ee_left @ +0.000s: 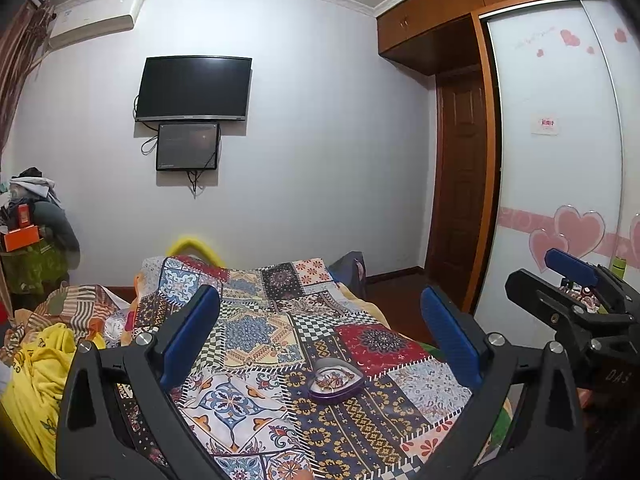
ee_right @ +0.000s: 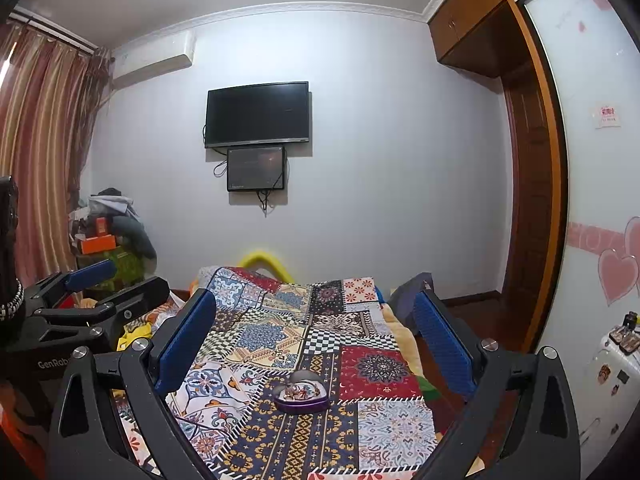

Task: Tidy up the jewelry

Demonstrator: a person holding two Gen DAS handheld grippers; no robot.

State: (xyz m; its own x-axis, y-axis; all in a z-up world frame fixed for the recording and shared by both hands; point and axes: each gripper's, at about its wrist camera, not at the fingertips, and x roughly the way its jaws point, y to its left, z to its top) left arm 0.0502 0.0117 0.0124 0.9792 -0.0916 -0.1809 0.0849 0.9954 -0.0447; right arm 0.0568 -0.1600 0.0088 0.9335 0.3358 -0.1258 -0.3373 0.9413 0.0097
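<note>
A purple heart-shaped jewelry box with a clear lid lies on the patchwork bedspread; small jewelry pieces show inside it. In the right wrist view the same box sits low in the middle. My left gripper hangs above the bed, open, with nothing between its blue pads. My right gripper is also open and empty, held above the bed short of the box. Each gripper shows at the edge of the other's view: the right gripper and the left gripper.
A wardrobe with heart stickers and a brown door stand at the right. A TV hangs on the far wall. Yellow cloth and piled clutter lie left of the bed. A white suitcase stands at the right.
</note>
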